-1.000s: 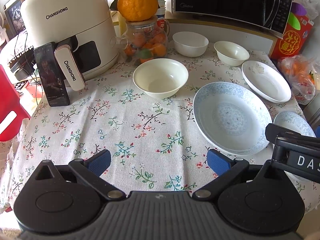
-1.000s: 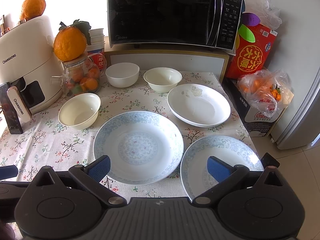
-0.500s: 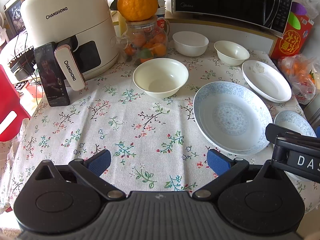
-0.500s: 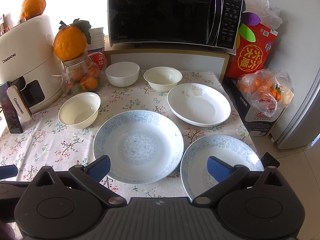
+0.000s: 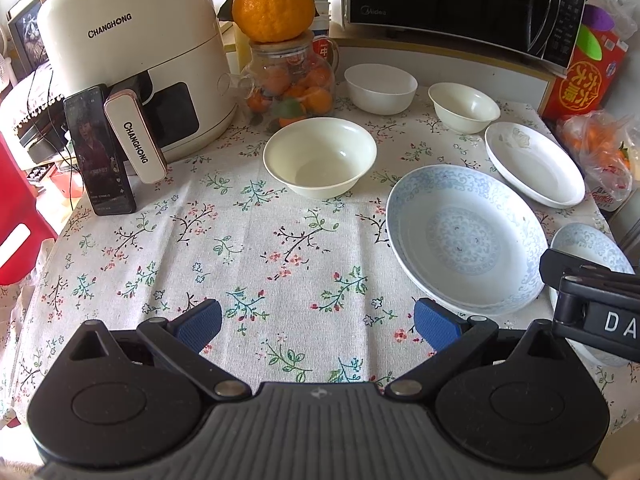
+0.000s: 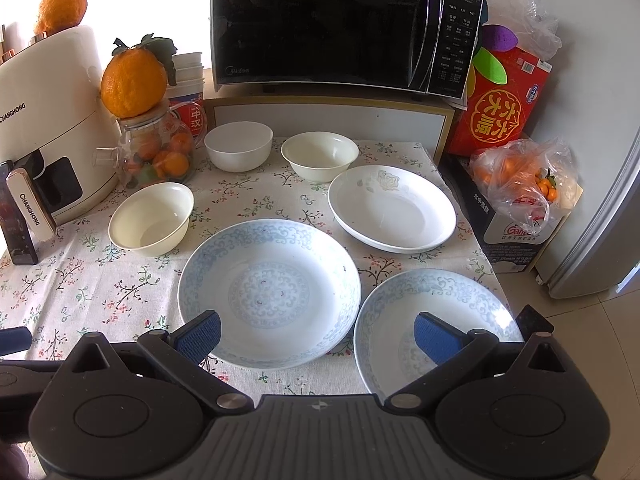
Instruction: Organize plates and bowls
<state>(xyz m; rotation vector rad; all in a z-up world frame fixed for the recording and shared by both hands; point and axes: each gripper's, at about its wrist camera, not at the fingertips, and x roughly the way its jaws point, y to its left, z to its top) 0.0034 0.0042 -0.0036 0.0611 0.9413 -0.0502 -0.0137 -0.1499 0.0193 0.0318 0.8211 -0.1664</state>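
Note:
On the floral tablecloth lie a large blue-patterned plate [image 6: 270, 290], a smaller blue-patterned plate [image 6: 434, 320] at the front right, and a white plate [image 6: 392, 208] behind it. Three bowls stand there: a cream bowl [image 6: 150, 220] on the left, a white bowl [image 6: 238, 146] and a cream bowl [image 6: 319, 156] at the back. My right gripper [image 6: 316, 334] is open and empty, above the near rims of the two blue plates. My left gripper [image 5: 318, 326] is open and empty over bare cloth, left of the large blue plate [image 5: 466, 240].
A white air fryer [image 5: 132, 76] and a phone [image 5: 100, 150] stand at the left. A glass jar of oranges [image 5: 290, 84] and a microwave [image 6: 344, 28] stand at the back. A red box [image 6: 502, 104] and a bag of oranges [image 6: 520, 178] sit off the table's right edge.
Both grippers have shifted very slightly; the scene has barely moved. Nothing was taken hold of or let go.

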